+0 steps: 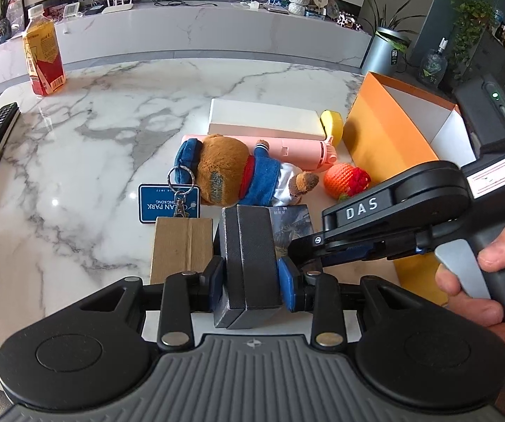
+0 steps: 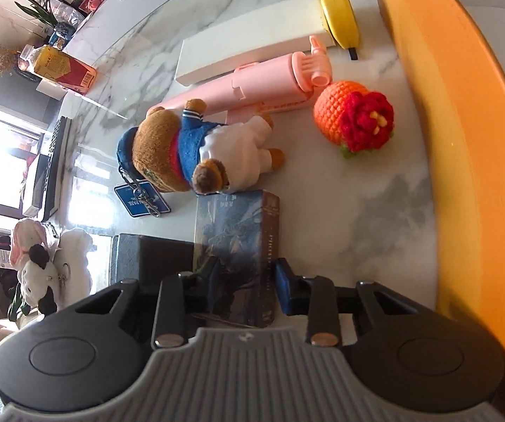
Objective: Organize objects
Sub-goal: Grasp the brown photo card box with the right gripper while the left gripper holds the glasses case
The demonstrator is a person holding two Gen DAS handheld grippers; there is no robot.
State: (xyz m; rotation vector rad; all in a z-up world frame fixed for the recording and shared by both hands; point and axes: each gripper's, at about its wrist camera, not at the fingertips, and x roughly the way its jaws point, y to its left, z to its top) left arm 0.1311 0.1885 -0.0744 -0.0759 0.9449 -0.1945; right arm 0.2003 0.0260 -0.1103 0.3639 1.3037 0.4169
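Dark grey box (image 1: 249, 263) clamped in left gripper (image 1: 251, 281). Picture-printed box (image 2: 238, 246) straddled by right gripper (image 2: 245, 281); contact unclear. Next, likely: firm clamp, transfer into orange box (image 1: 386, 133).

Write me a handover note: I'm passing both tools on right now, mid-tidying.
Left tool: shut on the dark grey box.
Right tool: straddles the printed box on the marble table; whether it is gripping is unclear.
Loose near the orange box: plush bear, pink tube, crochet orange, white box, yellow case.
Done: nothing shows inside the orange box, as far as visible.
Left: probably everything, starting with the two boxes at the tools.
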